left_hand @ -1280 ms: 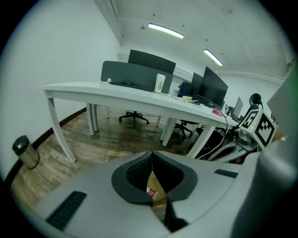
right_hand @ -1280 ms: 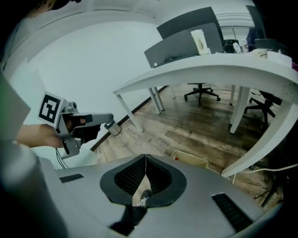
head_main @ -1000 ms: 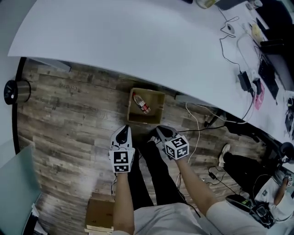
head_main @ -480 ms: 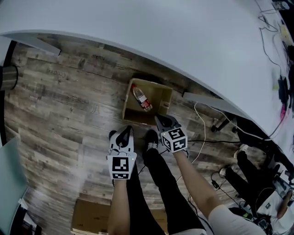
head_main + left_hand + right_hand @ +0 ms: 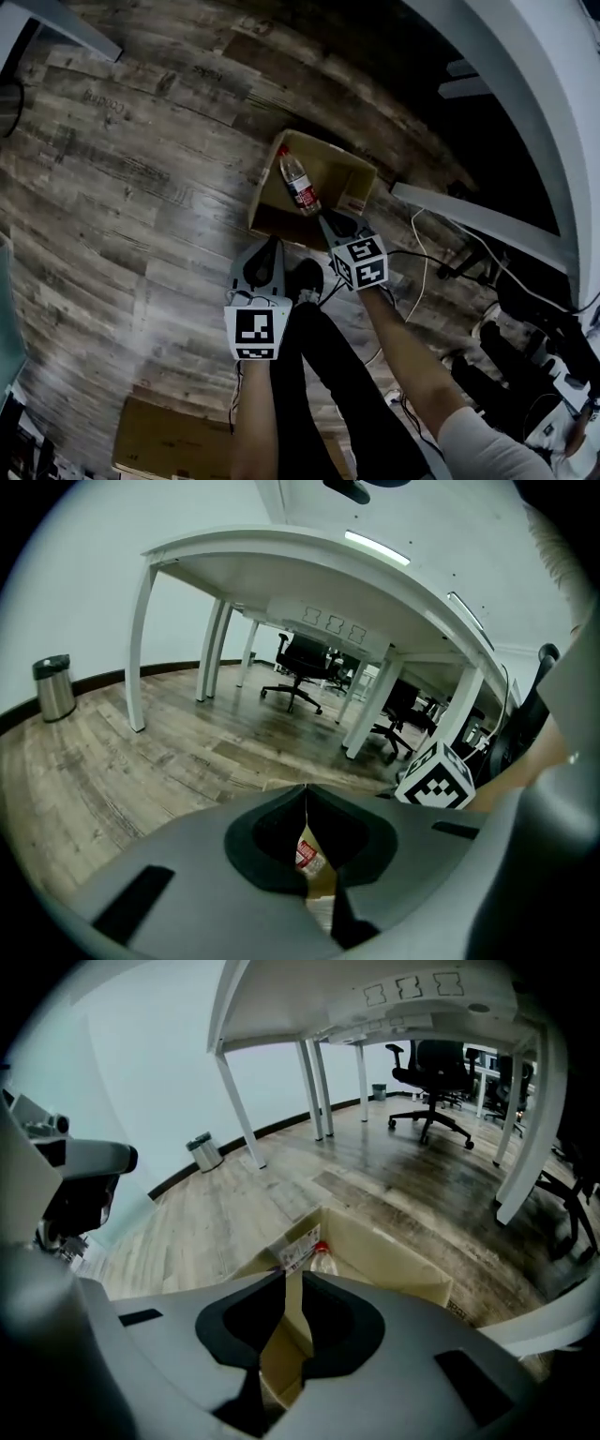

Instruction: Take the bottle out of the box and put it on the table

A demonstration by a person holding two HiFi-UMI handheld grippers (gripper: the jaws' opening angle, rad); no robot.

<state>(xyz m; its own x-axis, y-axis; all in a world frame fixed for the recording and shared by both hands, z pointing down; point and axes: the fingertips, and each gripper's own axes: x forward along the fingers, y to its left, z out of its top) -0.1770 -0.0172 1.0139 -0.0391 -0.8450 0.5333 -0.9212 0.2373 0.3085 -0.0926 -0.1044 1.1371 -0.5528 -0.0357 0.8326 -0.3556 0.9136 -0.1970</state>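
Note:
An open cardboard box [image 5: 339, 180] stands on the wooden floor under the table's edge. A clear bottle [image 5: 299, 185] with a red cap and red label lies in it along the left wall. My right gripper [image 5: 325, 219] hangs over the box's near edge. Its jaws have just been opening and show a narrow gap with nothing between them. The right gripper view looks down at the box [image 5: 398, 1262] and the bottle's cap [image 5: 322, 1247] past the right gripper [image 5: 292, 1281]. My left gripper [image 5: 273, 242] is shut, just short of the box's near left corner. Between the left gripper's [image 5: 305, 794] jaws shows the bottle's label [image 5: 307, 855].
The white table [image 5: 553, 103] arches overhead at the top right, with a white leg bar [image 5: 478, 220] by the box. Cables [image 5: 412, 267] lie on the floor to the right. A second cardboard box [image 5: 173, 441] sits at the lower left. A metal bin [image 5: 56, 688] and office chairs [image 5: 300, 663] stand farther off.
Both grippers have sunk towards the floor and closed in on the box. The right one now reaches over its near edge. The head view has dropped closer to the floor.

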